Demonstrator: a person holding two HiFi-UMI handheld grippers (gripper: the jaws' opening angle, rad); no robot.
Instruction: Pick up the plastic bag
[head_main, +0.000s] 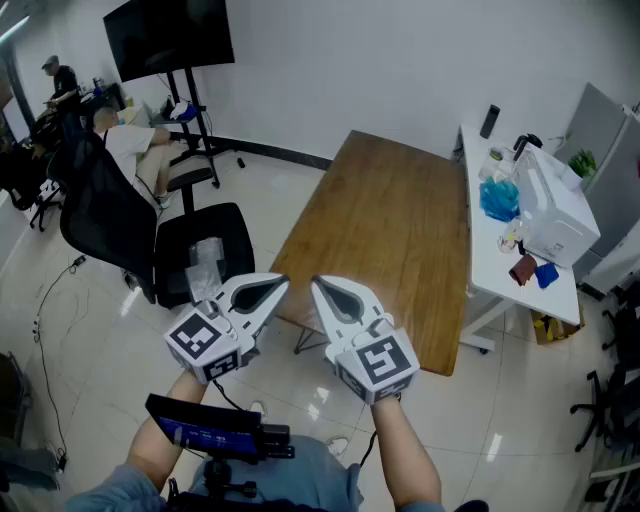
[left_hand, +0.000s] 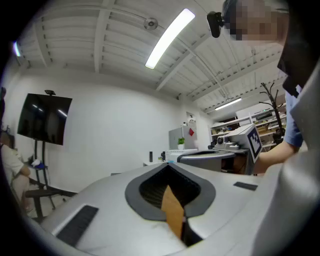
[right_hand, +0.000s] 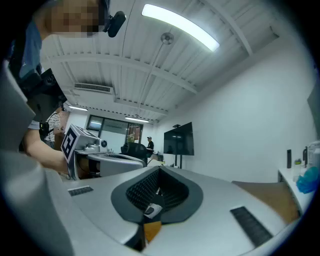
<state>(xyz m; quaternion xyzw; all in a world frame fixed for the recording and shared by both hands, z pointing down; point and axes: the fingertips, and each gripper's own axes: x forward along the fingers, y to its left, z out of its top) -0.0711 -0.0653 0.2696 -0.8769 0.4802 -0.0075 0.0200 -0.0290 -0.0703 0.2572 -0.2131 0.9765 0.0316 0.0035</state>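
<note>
Leftward of jaws, plastic bag (head_main: 205, 260) on chair (head_main: 236, 228)

Clear plastic bag (head_main: 205, 262) on black chair (head_main: 232, 228)

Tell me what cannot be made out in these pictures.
- Plastic bag on the chair seat: head view, lower edge behind the left gripper; absent from both gripper views.
- Things on the white desk: head view, too small to name.
- Wooden table: head view, near edge partly behind the right gripper.
</note>
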